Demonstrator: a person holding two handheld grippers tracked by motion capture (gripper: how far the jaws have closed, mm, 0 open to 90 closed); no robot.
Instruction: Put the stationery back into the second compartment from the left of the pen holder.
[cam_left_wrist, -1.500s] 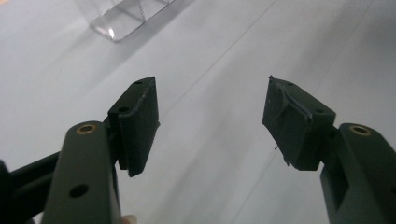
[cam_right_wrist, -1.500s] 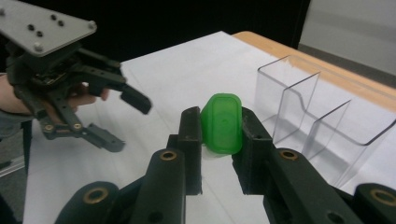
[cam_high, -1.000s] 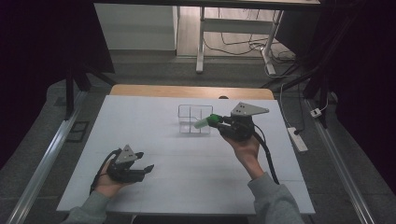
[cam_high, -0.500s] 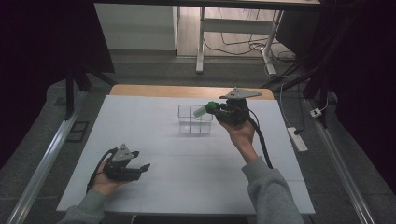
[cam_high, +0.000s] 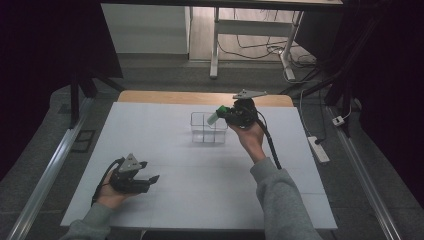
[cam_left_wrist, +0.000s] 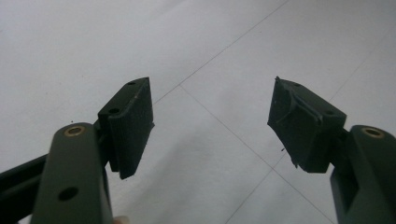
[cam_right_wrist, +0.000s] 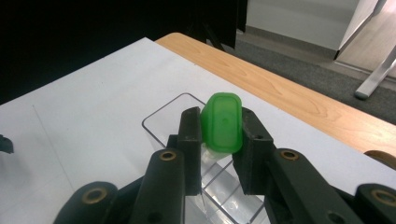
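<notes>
Well toward the person and to the left of the clear box (cam_high: 208, 128), the left gripper (cam_high: 148, 179) rests low on the white desk (cam_high: 165, 150), its jaws spread wide with nothing between them. Above the box's right edge, the right gripper (cam_high: 223, 114) is clamped on a small green-capped bottle (cam_right_wrist: 223, 122). The bottle's long axis runs along the jaws with the cap pointing leftward over the box; its body is mostly hidden between them.
</notes>
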